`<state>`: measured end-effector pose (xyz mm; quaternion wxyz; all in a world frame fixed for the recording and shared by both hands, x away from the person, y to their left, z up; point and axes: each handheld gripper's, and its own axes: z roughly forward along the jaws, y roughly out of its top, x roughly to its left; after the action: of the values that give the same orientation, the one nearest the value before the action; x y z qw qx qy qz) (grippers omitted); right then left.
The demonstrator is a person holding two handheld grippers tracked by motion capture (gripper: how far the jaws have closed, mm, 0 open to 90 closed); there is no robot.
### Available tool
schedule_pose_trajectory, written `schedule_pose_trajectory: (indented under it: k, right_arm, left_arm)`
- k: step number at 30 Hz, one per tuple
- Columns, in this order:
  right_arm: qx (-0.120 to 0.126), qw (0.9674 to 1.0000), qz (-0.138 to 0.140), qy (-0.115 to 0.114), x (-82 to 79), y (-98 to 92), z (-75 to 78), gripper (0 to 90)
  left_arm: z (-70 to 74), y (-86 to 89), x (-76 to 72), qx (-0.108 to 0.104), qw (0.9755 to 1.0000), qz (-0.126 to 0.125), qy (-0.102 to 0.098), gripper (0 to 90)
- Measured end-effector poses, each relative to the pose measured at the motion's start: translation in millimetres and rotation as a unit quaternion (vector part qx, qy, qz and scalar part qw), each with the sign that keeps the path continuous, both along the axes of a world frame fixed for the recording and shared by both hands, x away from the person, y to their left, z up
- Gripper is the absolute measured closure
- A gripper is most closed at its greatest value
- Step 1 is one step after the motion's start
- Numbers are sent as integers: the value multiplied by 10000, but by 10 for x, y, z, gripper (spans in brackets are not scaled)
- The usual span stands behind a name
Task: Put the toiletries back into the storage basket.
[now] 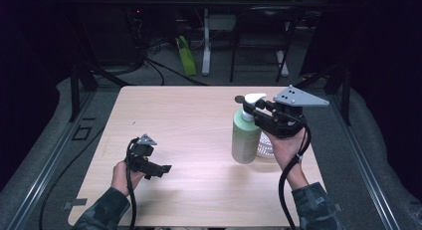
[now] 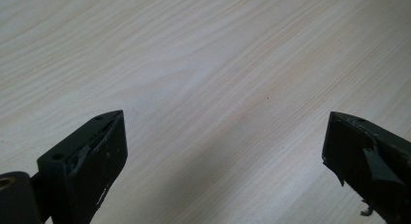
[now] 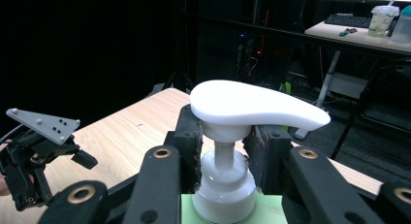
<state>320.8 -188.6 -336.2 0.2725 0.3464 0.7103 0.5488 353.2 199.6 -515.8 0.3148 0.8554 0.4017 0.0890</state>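
Note:
A light green pump bottle (image 1: 246,138) with a white pump head (image 1: 255,97) stands upright on the right half of the wooden table (image 1: 189,120). My right gripper (image 1: 251,110) is shut on the bottle's neck just under the pump head (image 3: 257,107). In the right gripper view its jaws press the white collar (image 3: 224,185) from both sides. My left gripper (image 1: 165,168) hovers low over the table's front left, held in a hand. Its jaws stand wide open in the left gripper view (image 2: 225,132), with bare wood between them. The left gripper (image 3: 43,146) also appears far off in the right gripper view.
A small white ribbed object (image 1: 266,150) sits on the table right behind the bottle, partly hidden by the hand. Dark floor and metal rails surround the table. A green item (image 1: 186,56) and desk legs (image 1: 206,41) stand beyond the far edge.

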Motion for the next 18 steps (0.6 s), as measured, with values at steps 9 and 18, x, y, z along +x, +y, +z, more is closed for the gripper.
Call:
schedule_pose_trajectory:
  k: [9, 18]
  right_arm:
    - [62, 10000, -11, -76, 17, -24, 108, 684]
    - [87, 9998, -22, -193, 56, -27, 261, 684]
  left_arm:
    - [29, 10, -7, -125, 9999, -37, -51, 25]
    - [28, 1, -12, -126, 9999, -52, -38, 25]
